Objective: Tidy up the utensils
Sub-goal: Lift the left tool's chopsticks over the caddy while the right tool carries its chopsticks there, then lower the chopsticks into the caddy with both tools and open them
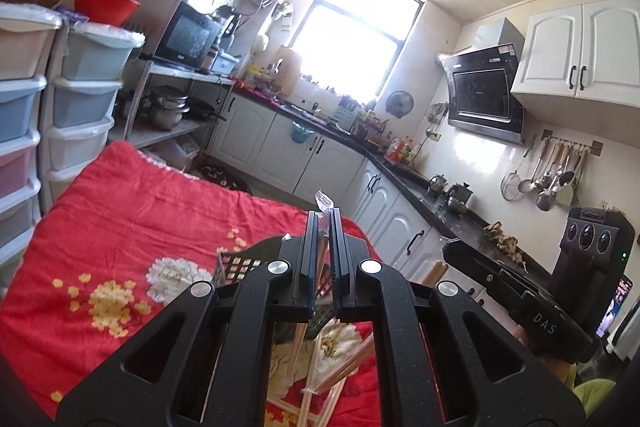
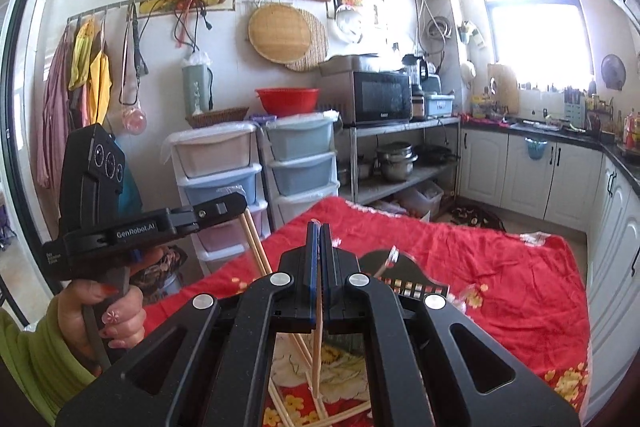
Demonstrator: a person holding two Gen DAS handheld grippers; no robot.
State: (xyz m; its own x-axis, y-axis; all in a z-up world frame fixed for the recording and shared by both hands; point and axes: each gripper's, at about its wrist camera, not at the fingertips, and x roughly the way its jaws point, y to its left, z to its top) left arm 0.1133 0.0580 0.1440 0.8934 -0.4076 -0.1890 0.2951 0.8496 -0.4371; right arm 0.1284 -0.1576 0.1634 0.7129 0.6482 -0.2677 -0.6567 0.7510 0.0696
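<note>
Left hand-held gripper (image 1: 325, 223): jaws clamped on a clear wrapper (image 1: 323, 201) with chopsticks (image 1: 320, 267) in it — raised above the desk.
Right hand-held gripper (image 2: 319, 231): jaws pinched tight on one pale chopstick (image 2: 318, 343) that hangs down below the pads.
Loose chopsticks (image 2: 292, 409): scattered on the red flowered cloth (image 2: 500, 267) at the desk's near edge, under both tools.
Black utensil basket (image 2: 404, 277): on the cloth just beyond the right tool — a wrapped pair (image 2: 387, 261) pokes out of it.
Person's hand (image 2: 106, 311): grips the left tool's handle, green sleeve (image 2: 28, 367) behind.
</note>
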